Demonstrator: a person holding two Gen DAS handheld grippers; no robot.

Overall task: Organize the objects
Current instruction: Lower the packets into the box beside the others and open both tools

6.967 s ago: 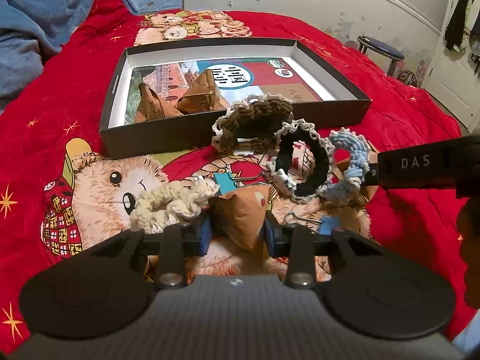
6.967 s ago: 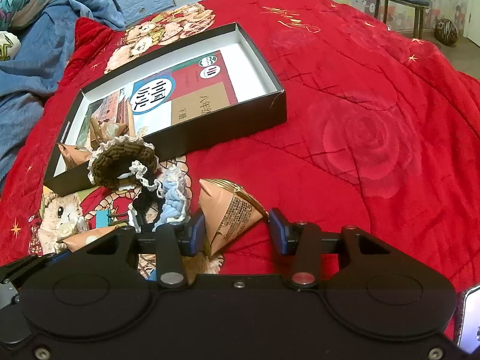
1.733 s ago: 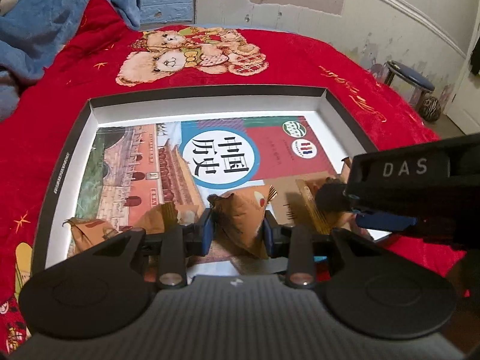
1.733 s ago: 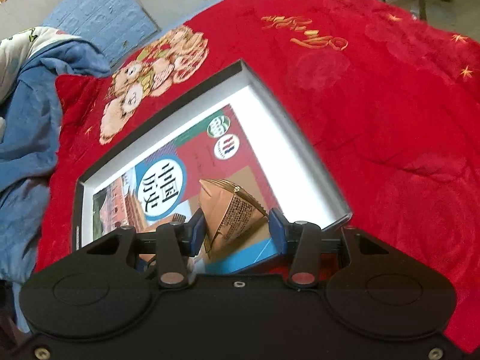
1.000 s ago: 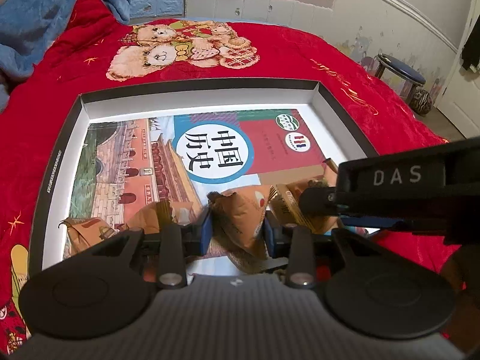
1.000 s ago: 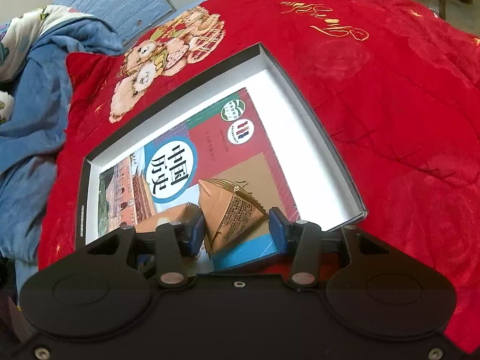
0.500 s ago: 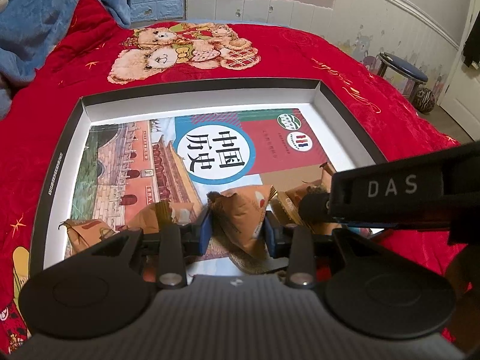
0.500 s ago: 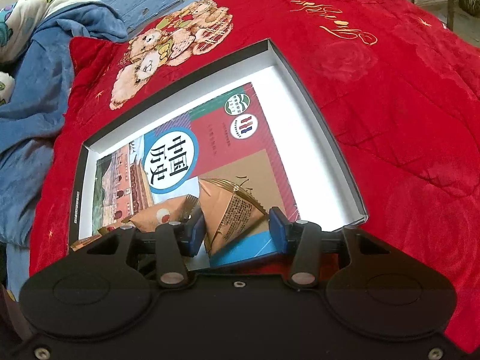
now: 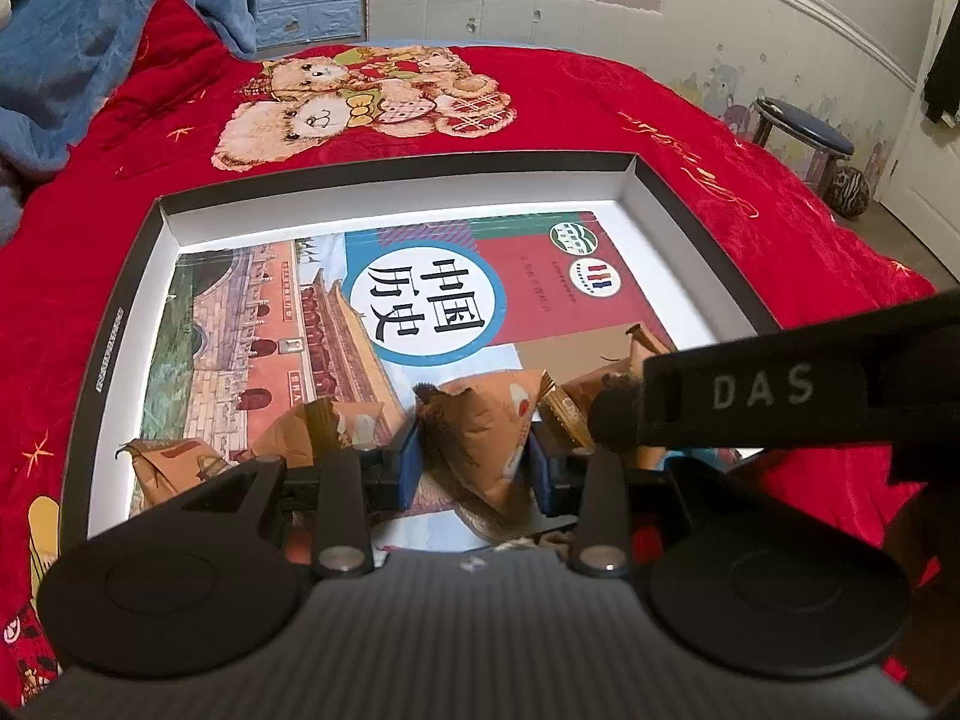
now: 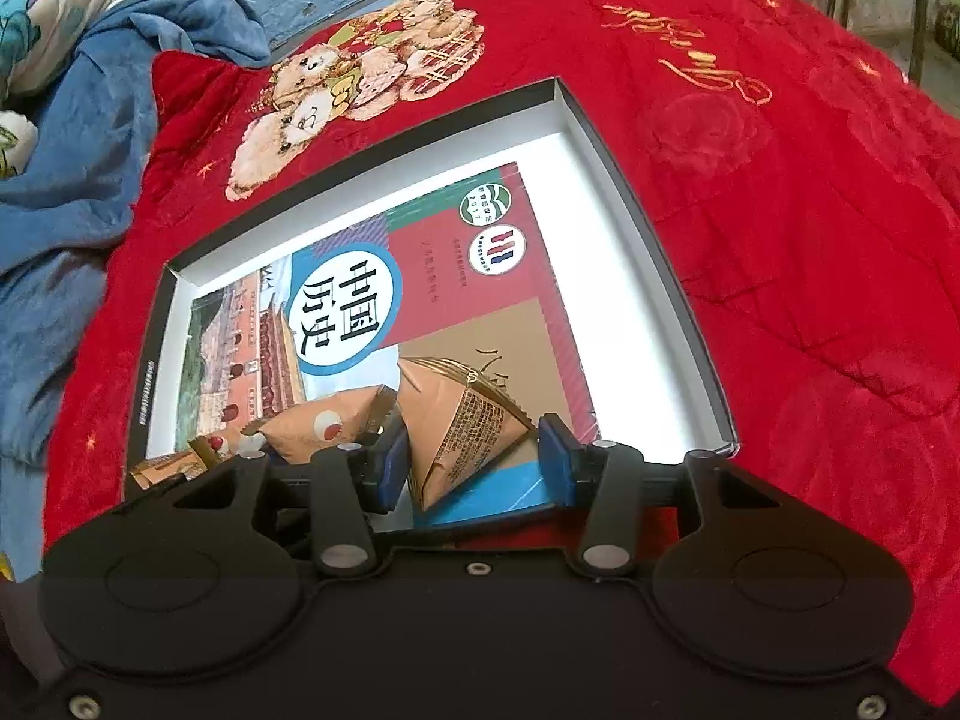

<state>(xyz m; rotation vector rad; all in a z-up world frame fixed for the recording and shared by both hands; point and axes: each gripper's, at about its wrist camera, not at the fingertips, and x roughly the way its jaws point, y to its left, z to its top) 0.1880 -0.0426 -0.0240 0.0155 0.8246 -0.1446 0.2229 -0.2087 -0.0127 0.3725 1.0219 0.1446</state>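
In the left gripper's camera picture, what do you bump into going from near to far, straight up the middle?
Left gripper holding a brown packet → book → far wall of the box → teddy bears on the red blanket → wall.

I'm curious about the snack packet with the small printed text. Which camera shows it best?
The right wrist view: the packet sits between the right gripper fingers, its printed side facing the camera, above the box. The left wrist view shows only scraps of it behind the other gripper's black body.
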